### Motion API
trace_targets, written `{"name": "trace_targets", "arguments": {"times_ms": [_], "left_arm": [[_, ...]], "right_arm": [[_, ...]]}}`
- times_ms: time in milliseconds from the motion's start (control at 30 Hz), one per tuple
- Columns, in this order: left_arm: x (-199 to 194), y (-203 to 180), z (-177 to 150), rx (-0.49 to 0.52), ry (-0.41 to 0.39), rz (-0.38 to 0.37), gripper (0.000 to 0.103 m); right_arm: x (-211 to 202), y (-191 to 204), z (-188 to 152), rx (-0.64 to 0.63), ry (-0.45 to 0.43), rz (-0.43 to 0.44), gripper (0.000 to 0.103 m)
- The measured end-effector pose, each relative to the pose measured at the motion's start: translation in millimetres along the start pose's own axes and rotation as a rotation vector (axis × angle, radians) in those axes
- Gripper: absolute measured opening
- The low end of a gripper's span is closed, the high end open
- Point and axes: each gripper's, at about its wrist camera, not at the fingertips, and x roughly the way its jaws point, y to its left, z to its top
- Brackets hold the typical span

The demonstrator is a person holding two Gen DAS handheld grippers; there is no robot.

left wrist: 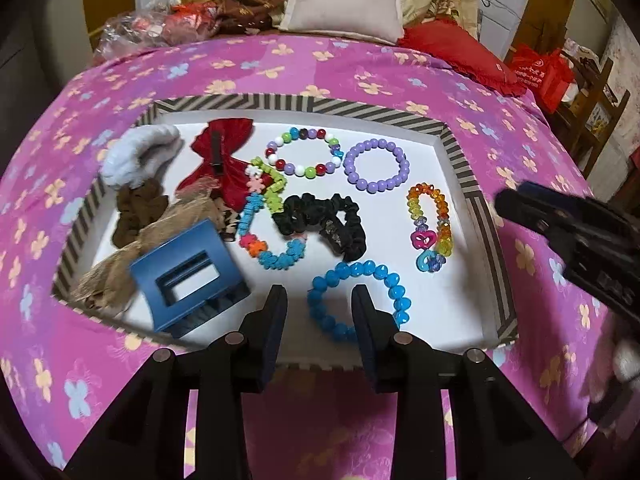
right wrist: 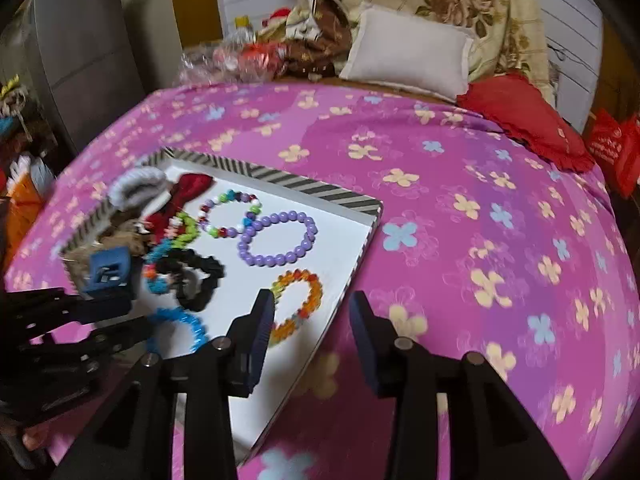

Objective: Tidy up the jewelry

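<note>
A striped-rim tray (left wrist: 400, 118) with a white floor lies on the pink flowered bedspread (left wrist: 360, 76). It holds a blue bead bracelet (left wrist: 376, 270), a purple one (left wrist: 374, 144), a multicolour one (left wrist: 296, 134), an amber bracelet with a heart charm (left wrist: 442, 208), a black scrunchie (left wrist: 304, 216), a flower-bead bracelet (left wrist: 276, 260) and a blue claw clip (left wrist: 180, 268). My left gripper (left wrist: 319, 300) is open over the tray's near side, the blue bracelet's left arc lying below its gap, unpressed. My right gripper (right wrist: 312, 300) is open and empty above the tray's right rim (right wrist: 352, 276), beside the amber bracelet (right wrist: 316, 292).
A red bow (left wrist: 224, 148), white scrunchie (left wrist: 136, 156), brown scrunchie (left wrist: 136, 212) and tan fabric (left wrist: 108, 276) crowd the tray's left side. A pale pillow (left wrist: 344, 0), red cushion (left wrist: 460, 56) and plastic bags (left wrist: 132, 32) sit at the bed's far end. Bare bedspread lies right of the tray.
</note>
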Motion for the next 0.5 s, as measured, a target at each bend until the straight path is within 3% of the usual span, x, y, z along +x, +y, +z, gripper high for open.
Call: {"name": "trace_targets", "arguments": {"times_ms": [300, 500], "left_arm": [[-31.7, -4.1, -18.3, 0.005, -0.071, 0.036, 0.036], [-55.6, -2.7, -29.6, 0.01, -0.141, 0.072, 0.036]], "right_arm": [[-41.6, 21.9, -33.2, 0.07, -0.092, 0.012, 0.069], [-58.6, 33.1, -46.7, 0.112, -0.132, -0.007, 0.07]]}}
